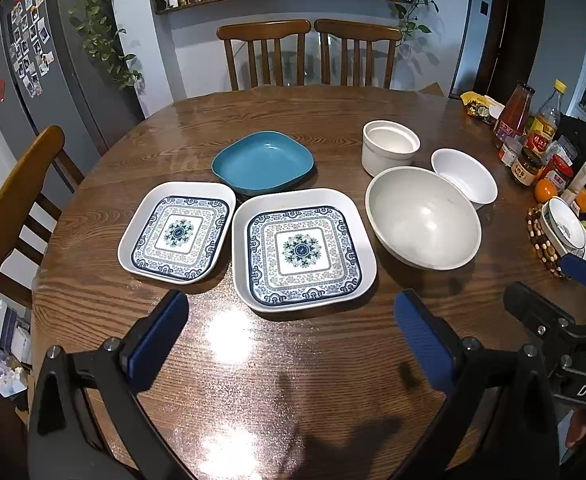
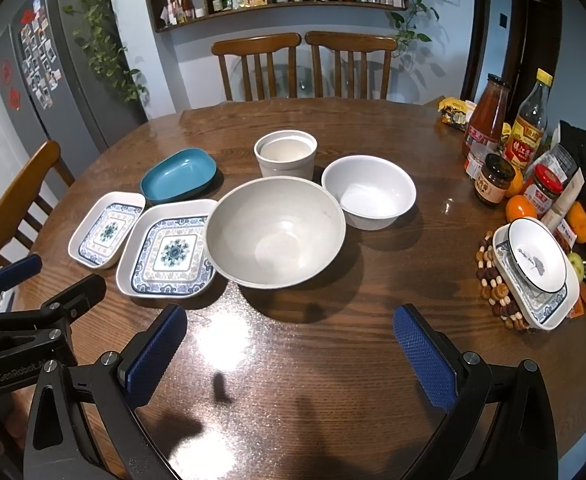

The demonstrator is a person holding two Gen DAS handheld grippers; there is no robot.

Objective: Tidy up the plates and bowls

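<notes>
On the round wooden table [image 1: 313, 120] lie two square blue-patterned plates, a smaller one [image 1: 177, 232] and a larger one [image 1: 303, 250], with a teal dish [image 1: 263, 164] behind them. To the right stand a large grey-white bowl [image 1: 423, 222], a small white bowl [image 1: 465, 176] and a white straight-sided cup-like bowl [image 1: 389, 146]. The same items show in the right wrist view: large bowl [image 2: 275, 232], small bowl [image 2: 369, 192], larger plate [image 2: 169, 252]. My left gripper [image 1: 293, 324] is open and empty, in front of the larger plate. My right gripper [image 2: 289, 340] is open and empty, in front of the large bowl.
At the right edge, a black-rimmed bowl [image 2: 537, 256] sits in a patterned plate on a beaded trivet [image 2: 489, 280]. Bottles and jars [image 2: 525, 132] and oranges [image 2: 521, 206] crowd the right side. Chairs [image 1: 309, 52] stand behind and at the left [image 1: 17, 200].
</notes>
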